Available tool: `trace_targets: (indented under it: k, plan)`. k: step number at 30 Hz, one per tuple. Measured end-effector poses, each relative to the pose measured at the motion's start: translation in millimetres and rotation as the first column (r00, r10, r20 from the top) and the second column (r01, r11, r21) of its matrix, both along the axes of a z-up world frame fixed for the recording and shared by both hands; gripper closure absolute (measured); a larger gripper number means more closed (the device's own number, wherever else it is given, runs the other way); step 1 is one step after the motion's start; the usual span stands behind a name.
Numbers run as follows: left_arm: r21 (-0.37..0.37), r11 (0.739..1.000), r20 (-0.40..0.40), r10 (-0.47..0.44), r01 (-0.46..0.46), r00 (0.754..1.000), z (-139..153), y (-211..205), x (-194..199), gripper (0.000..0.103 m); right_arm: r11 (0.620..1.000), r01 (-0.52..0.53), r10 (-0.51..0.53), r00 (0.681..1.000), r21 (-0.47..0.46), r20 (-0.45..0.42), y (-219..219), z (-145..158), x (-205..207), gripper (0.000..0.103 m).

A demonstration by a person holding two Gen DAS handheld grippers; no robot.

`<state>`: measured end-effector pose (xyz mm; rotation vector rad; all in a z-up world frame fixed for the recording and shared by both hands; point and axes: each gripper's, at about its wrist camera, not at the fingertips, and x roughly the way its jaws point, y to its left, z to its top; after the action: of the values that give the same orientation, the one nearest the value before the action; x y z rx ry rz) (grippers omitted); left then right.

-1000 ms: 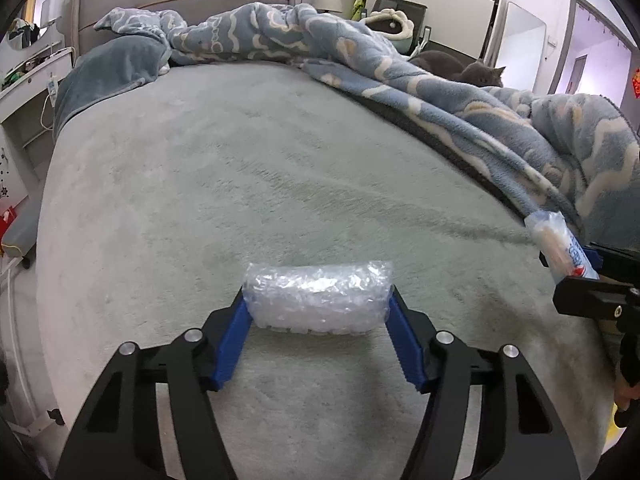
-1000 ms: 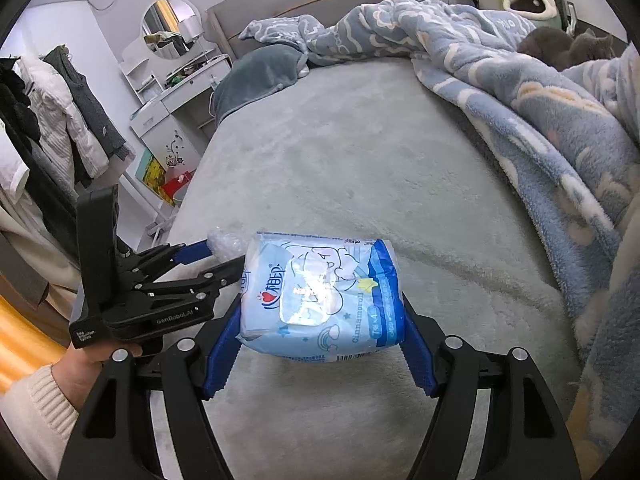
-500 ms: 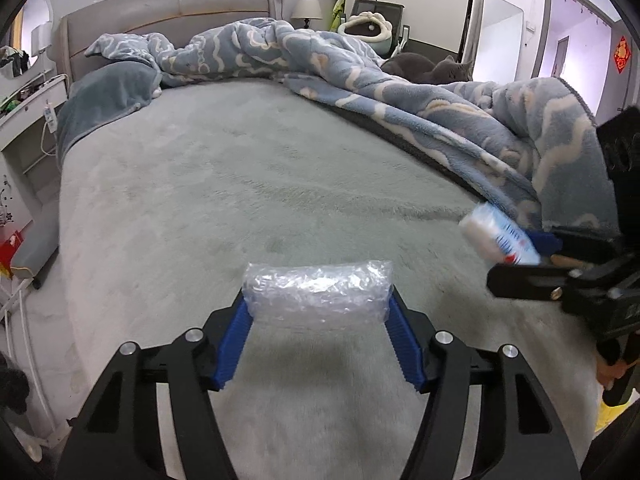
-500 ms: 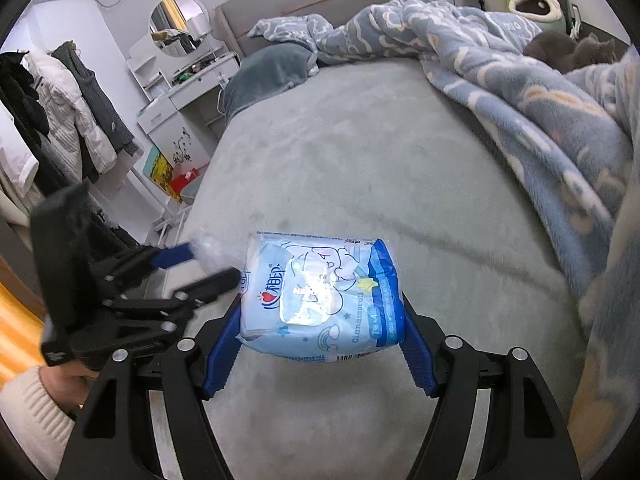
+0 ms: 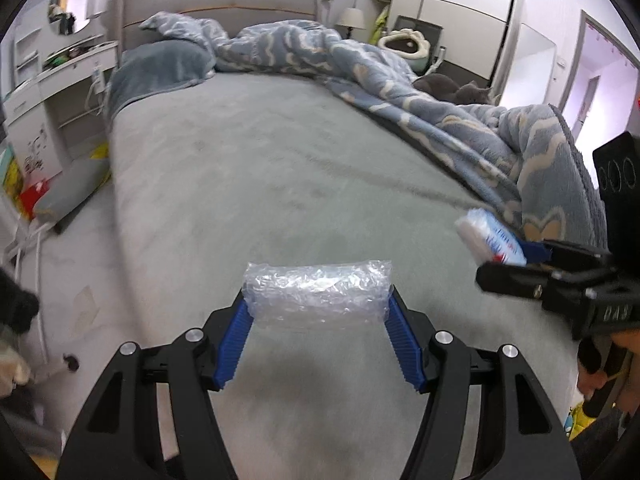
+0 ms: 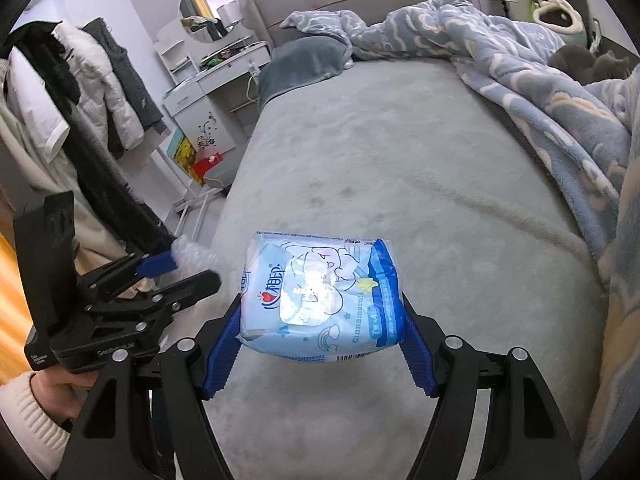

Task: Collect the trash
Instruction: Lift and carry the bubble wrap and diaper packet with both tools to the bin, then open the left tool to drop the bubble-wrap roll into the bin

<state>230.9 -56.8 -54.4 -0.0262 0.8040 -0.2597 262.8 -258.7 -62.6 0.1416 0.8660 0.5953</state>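
My left gripper (image 5: pixel 318 300) is shut on a clear bubble wrap roll (image 5: pixel 316 290), held above the near end of the grey bed (image 5: pixel 248 168). My right gripper (image 6: pixel 322 304) is shut on a light blue tissue pack (image 6: pixel 320 296) with a cartoon print, also held above the bed. In the left wrist view the right gripper (image 5: pixel 516 260) shows at the right edge with the tissue pack (image 5: pixel 488 240). In the right wrist view the left gripper (image 6: pixel 176 268) shows at the left with the bubble wrap (image 6: pixel 192 254).
A blue patterned blanket (image 5: pixel 440 120) lies bunched along the bed's right side and head. A grey cat (image 5: pixel 452 88) rests beyond it. A white dresser (image 6: pixel 216 76) and hanging coats (image 6: pixel 80 92) stand left of the bed. A wardrobe (image 5: pixel 452 12) stands at the back.
Both grippers have pulled back and up from the bed with their loads; the view has swung left, showing more floor and the dresser. Both grips are unchanged.
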Motion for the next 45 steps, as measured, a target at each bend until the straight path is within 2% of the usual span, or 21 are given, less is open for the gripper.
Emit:
trace_targets:
  k: [2, 8, 12, 19, 28, 37, 41, 45]
  plan:
    - [0.012, 1.000, -0.006, 0.017, -0.017, 1.000, -2, 8, -13, 0.037, 1.000, -0.004, 0.004, 1.000, -0.002, 0.002, 3, 1, -9, 0.031]
    - [-0.030, 0.996, -0.036, 0.079, -0.080, 0.996, -6, 32, -46, 0.037, 1.000, 0.008, -0.008, 1.000, 0.025, 0.000, 4, 5, -38, 0.031]
    - [-0.030, 0.995, -0.052, 0.089, -0.091, 0.995, -13, 38, -68, 0.037, 0.999, 0.004, -0.004, 1.000, 0.036, 0.000, 11, 8, -57, 0.031]
    - [-0.077, 0.988, -0.099, 0.128, -0.136, 0.987, -26, 52, -101, 0.037, 1.000, -0.030, 0.030, 1.000, 0.002, 0.000, 33, 5, -91, 0.031]
    - [-0.071, 0.976, -0.159, 0.192, -0.206, 0.968, -48, 83, -131, 0.037, 0.996, -0.083, 0.083, 0.996, -0.014, -0.007, 66, 1, -121, 0.031]
    - [-0.065, 0.960, -0.296, 0.242, -0.273, 0.924, -90, 120, -136, 0.037, 0.988, -0.156, 0.156, 0.988, -0.022, -0.003, 112, 0, -130, 0.031]
    - [-0.048, 0.949, -0.352, 0.277, -0.313, 0.894, -109, 138, -138, 0.037, 0.981, -0.192, 0.192, 0.981, -0.024, -0.016, 133, -5, -131, 0.031]
    - [0.005, 0.940, -0.414, 0.313, -0.342, 0.854, -131, 152, -140, 0.037, 0.975, -0.223, 0.222, 0.975, -0.011, -0.023, 154, -6, -132, 0.031]
